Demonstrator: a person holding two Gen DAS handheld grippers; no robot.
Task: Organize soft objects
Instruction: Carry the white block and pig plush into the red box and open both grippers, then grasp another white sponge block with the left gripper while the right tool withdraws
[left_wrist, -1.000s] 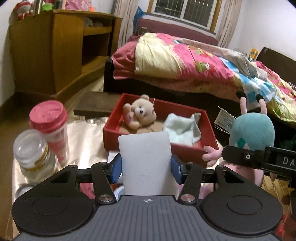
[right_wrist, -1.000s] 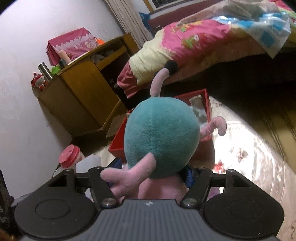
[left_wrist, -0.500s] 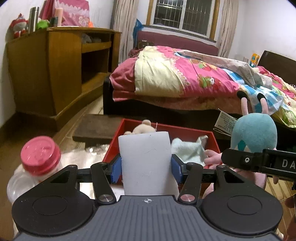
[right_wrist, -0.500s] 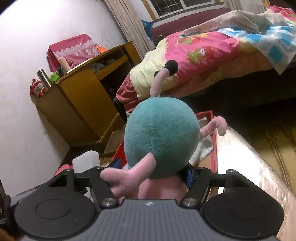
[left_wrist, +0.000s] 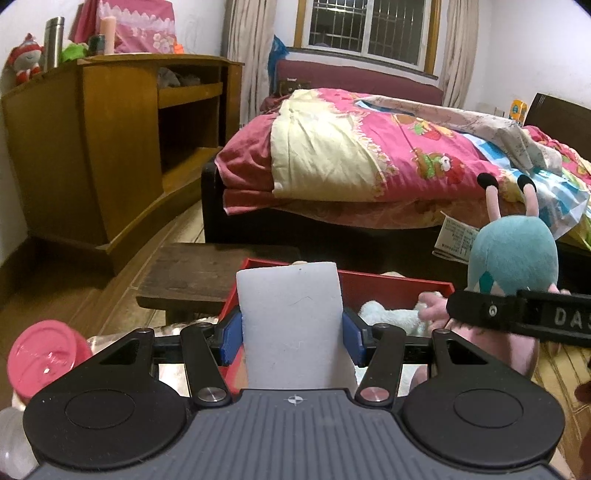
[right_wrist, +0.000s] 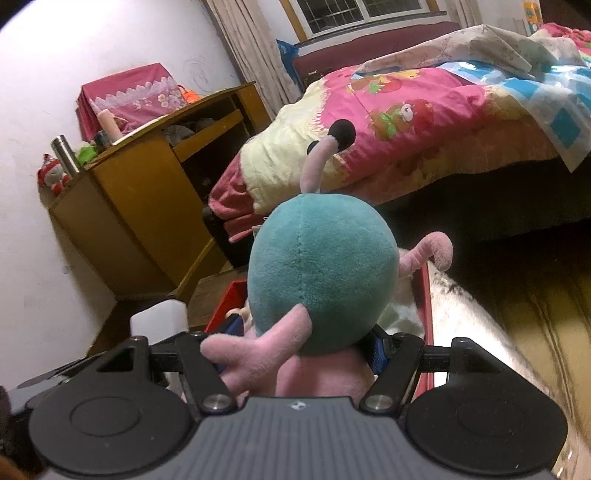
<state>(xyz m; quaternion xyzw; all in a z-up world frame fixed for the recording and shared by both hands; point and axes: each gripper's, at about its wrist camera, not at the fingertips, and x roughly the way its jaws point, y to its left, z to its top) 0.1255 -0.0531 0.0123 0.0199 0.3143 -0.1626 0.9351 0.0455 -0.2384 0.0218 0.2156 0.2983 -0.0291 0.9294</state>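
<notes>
From the left wrist, the left gripper (left_wrist: 291, 334) pinches a white sponge (left_wrist: 291, 317) standing upright, long axis vertical, with the red box (left_wrist: 399, 286) just ahead and below. From the right wrist, the right gripper (right_wrist: 301, 349) clamps the pink body of a plush toy (right_wrist: 321, 273), teal head and antennae pointing up, the box directly beyond it; both hands look about equally near.
</notes>
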